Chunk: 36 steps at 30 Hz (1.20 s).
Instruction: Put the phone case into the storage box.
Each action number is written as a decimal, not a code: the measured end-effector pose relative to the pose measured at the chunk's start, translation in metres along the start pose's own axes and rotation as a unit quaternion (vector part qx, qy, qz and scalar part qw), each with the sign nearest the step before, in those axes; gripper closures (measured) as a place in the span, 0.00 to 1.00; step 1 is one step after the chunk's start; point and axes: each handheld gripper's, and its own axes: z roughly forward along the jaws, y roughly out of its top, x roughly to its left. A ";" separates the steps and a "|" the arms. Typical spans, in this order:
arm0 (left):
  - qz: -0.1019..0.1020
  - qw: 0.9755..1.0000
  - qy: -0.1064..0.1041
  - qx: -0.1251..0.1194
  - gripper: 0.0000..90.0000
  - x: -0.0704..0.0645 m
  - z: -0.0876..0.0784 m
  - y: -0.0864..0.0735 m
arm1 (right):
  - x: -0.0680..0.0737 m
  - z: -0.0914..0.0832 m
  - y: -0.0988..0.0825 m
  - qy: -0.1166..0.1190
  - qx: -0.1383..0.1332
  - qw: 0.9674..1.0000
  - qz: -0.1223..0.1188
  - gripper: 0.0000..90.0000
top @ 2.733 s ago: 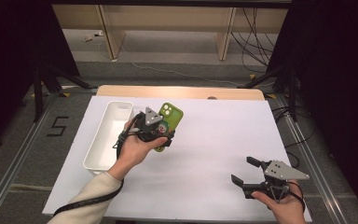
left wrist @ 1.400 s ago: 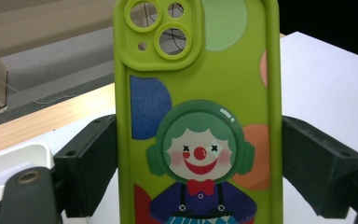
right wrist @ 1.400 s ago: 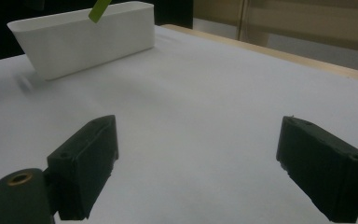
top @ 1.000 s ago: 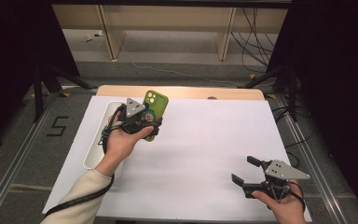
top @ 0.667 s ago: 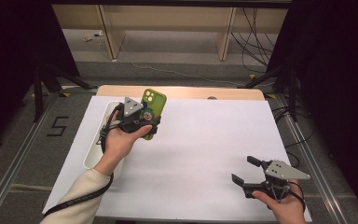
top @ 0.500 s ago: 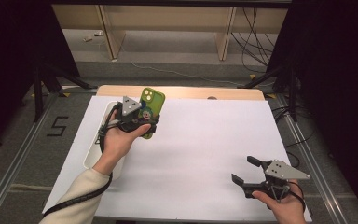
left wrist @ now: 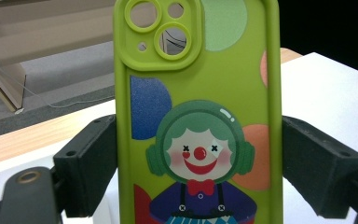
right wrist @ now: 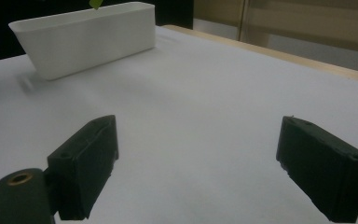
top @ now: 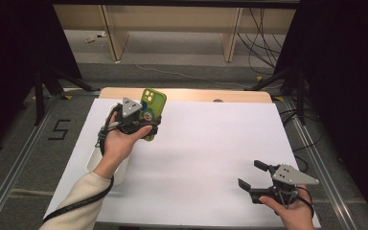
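From above, my left gripper (top: 141,120) is lifting a green phone case (top: 152,108) above the white bin (top: 98,160); probably carrying it to that bin. Along my left gripper, both fingers (left wrist: 91,161) are pinching the case's edges. My right gripper (right wrist: 200,172) is idling, fingers spread, well away from the bin; lowering and releasing comes next.

The phone case (left wrist: 198,116) is bright green with a smiling clown: green hair, red nose, red bow tie, blue top. Blue, orange and pale green spots sit around it. The bin (right wrist: 86,39) at upper left is white, the table (top: 211,143) white too
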 end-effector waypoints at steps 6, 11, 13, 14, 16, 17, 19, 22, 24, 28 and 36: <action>-0.001 1.000 0.006 -0.002 0.18 0.003 0.000 0.000 | 0.000 0.000 0.000 -0.001 0.000 1.000 0.000 0.15; -0.001 1.000 0.010 -0.002 0.18 0.005 -0.001 0.000 | 0.000 0.000 0.000 0.000 -0.001 1.000 0.000 0.15; -0.003 1.000 0.012 -0.003 0.18 0.006 -0.001 0.000 | 0.000 0.000 0.000 0.000 -0.001 1.000 -0.001 0.15; -0.003 1.000 0.013 -0.003 0.18 0.007 -0.001 0.000 | 0.000 0.000 0.000 0.000 0.000 1.000 -0.001 0.15; -0.004 1.000 0.015 -0.005 0.18 0.008 -0.001 0.000 | 0.000 0.000 0.000 0.000 -0.001 1.000 -0.001 0.15; -0.005 1.000 0.016 -0.005 0.18 0.008 -0.002 0.000 | 0.000 0.000 0.000 0.000 -0.001 1.000 -0.001 0.15; -0.006 1.000 0.018 -0.006 0.18 0.009 -0.002 0.000 | 0.000 0.000 0.000 0.000 -0.001 1.000 -0.001 0.15; -0.007 1.000 0.021 -0.006 0.18 0.011 -0.002 0.000 | 0.000 0.000 0.000 0.000 -0.001 1.000 -0.001 0.15; -0.008 1.000 0.021 -0.007 0.18 0.012 -0.002 0.000 | 0.000 0.000 0.000 0.000 0.000 1.000 -0.001 0.15; -0.009 1.000 0.023 -0.008 0.18 0.013 -0.003 0.001 | 0.000 0.000 0.000 0.000 -0.001 1.000 0.000 0.15; -0.014 0.999 0.028 -0.011 0.18 0.016 -0.004 0.002 | 0.000 0.000 0.000 0.000 -0.001 1.000 -0.001 0.15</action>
